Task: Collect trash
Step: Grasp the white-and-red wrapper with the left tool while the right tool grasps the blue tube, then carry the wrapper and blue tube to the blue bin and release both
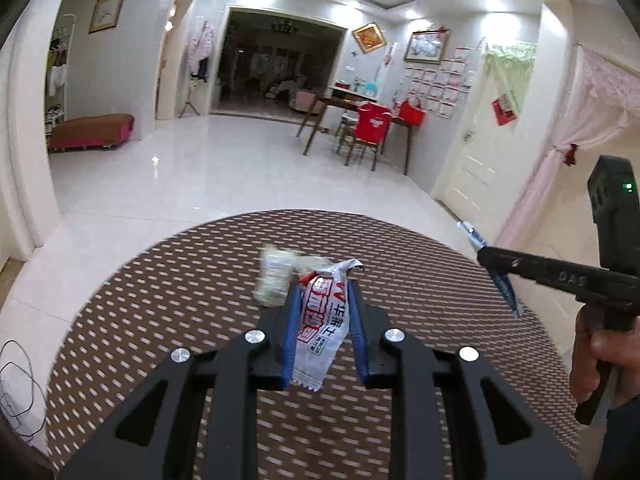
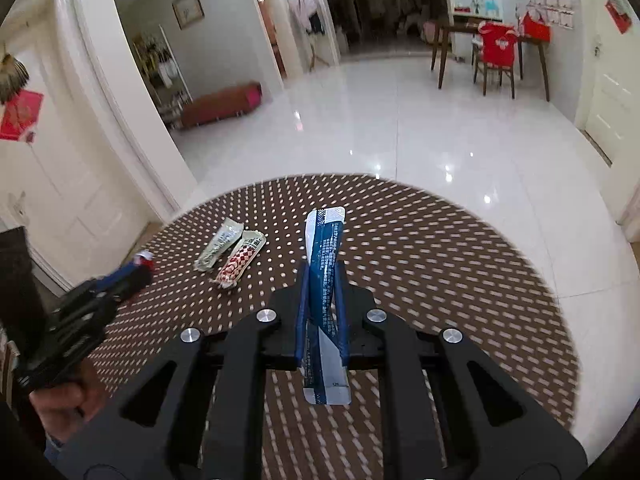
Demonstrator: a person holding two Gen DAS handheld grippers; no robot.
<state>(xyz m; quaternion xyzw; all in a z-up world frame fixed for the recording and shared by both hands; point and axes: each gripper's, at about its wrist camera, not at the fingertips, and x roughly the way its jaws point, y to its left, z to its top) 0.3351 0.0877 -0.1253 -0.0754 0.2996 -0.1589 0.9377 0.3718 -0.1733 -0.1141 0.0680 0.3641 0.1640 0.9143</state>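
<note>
left gripper (image 1: 322, 286) clamps red-white wrapper (image 1: 320, 320) | right gripper (image 2: 322, 268) clamps blue wrapper (image 2: 325, 264) | two wrappers (image 2: 232, 254) on table (image 2: 440, 260)

Bright ceiling lights, floor glare, motion blur

Two wrappers (image 2: 230, 254) side by side on table (image 2: 460, 264)

Round brown perforated table (image 2: 460, 264) bears 2 wrappers (image 2: 232, 250).
</note>
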